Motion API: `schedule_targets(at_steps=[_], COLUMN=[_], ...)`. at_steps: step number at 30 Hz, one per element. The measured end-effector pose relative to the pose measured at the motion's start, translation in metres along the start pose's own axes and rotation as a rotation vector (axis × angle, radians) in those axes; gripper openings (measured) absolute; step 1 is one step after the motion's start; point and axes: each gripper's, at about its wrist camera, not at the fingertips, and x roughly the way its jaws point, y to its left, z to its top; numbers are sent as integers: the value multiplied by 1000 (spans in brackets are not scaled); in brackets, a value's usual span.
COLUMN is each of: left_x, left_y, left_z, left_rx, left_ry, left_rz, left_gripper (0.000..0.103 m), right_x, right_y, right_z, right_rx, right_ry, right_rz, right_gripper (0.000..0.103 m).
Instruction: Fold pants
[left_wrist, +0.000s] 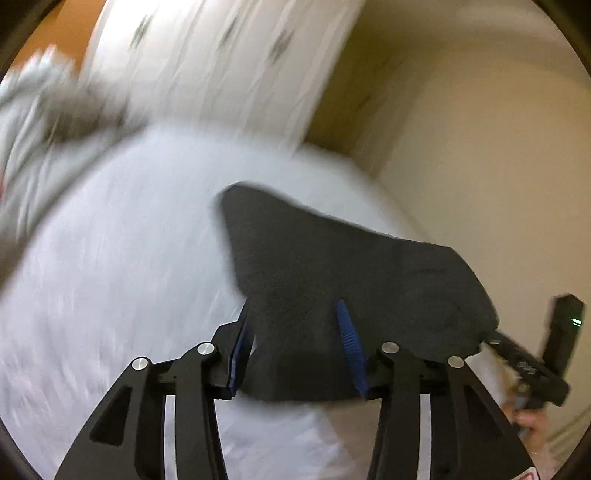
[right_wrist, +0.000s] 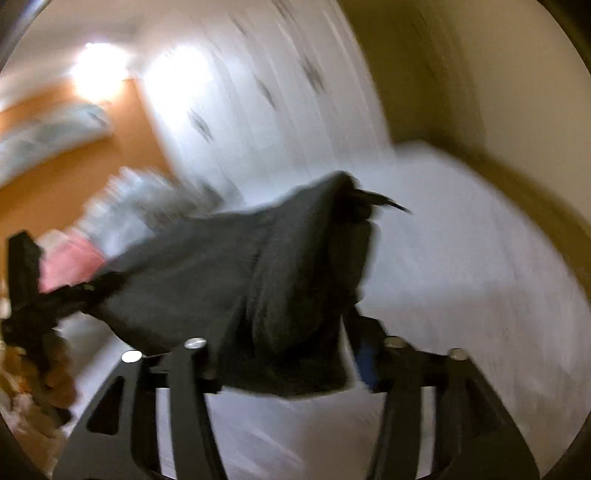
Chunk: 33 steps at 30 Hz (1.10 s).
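Note:
The dark grey pants (left_wrist: 332, 258) hang in the air above a white bed (left_wrist: 129, 258), stretched between both grippers. In the left wrist view my left gripper (left_wrist: 295, 328) has its blue-padded fingers (left_wrist: 349, 339) spread wide, with the cloth draped between and over them. The right gripper (left_wrist: 517, 354) shows at the right edge, holding the pants' far corner. In the right wrist view the pants (right_wrist: 240, 269) bunch over my right gripper (right_wrist: 295, 350) and hide its fingertips; the left gripper (right_wrist: 44, 295) holds the other end at the left.
Both views are blurred by motion. A white patterned curtain (left_wrist: 221, 66) hangs behind the bed, beside an orange wall (right_wrist: 92, 158). Crumpled grey and pink bedding (right_wrist: 74, 258) lies at the bed's far side. A beige wall (left_wrist: 480, 147) stands at the right.

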Motion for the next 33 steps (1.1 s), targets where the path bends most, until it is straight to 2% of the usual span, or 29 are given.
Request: schedule_targets(at_steps=[2, 3, 6, 7, 8, 10, 11, 13, 15, 16, 17, 18, 19, 20, 21, 23, 25, 28, 29, 31, 33], left_x=[45, 54, 66, 76, 76, 84, 89, 101, 116, 125, 126, 125, 128, 128, 123, 109, 86, 57, 58, 70, 72], left_y=[32, 41, 52, 53, 48, 44, 46, 50, 63, 70, 72, 71, 67, 66, 62, 52, 43, 39, 39, 38, 29], left_z=[-39, -49, -53, -50, -49, -50, -53, -62, -67, -71, -73, -72, -72, -71, -70, -65, -63, -77, -86, -109, -121], left_rx=[-18, -19, -27, -31, -40, -76, -95, -157, -231, -277, -294, -286, -271, -279, -279, -236, -200, -165, -151, -108, -58], left_ry=[95, 104, 115, 126, 136, 147, 155, 195, 234, 249, 231, 213, 228, 234, 222, 202, 192, 227, 257, 297, 257], left_rz=[64, 70, 81, 79, 83, 100, 112, 143, 123, 88, 75, 60, 12, 2, -2, 9, -11, -20, -6, 55, 119], left_gripper=[43, 43, 43, 45, 54, 64, 75, 78, 78, 77, 73, 62, 36, 26, 20, 17, 16, 16, 16, 18, 22], right_x=[28, 35, 42, 43, 44, 54, 61, 85, 107, 116, 122, 124, 126, 126, 124, 111, 86, 57, 58, 75, 73], right_y=[-29, -41, -41, -34, -31, -21, -18, -17, -25, -29, -31, -30, -27, -24, -19, -12, -8, -4, -7, -11, -17], right_z=[-30, -43, -47, -43, -43, -32, -32, -37, -52, -57, -60, -61, -59, -57, -54, -44, -36, -49, -60, -92, -102], right_rx=[37, 66, 54, 47, 50, 76, 81, 106, 152, 186, 210, 204, 192, 191, 185, 150, 138, 71, 71, 50, 93], right_ry=[83, 107, 129, 132, 123, 99, 106, 145, 211, 235, 244, 225, 219, 218, 212, 183, 179, 215, 247, 344, 305], right_rz=[-53, -43, -18, 1, 18, 52, 51, 20, -1, 18, 35, 39, 62, 79, 93, 124, 188, 197, 190, 108, 114], right_gripper=[54, 54, 55, 61, 69, 81, 87, 90, 90, 89, 79, 73, 52, 37, 35, 31, 30, 31, 32, 34, 40])
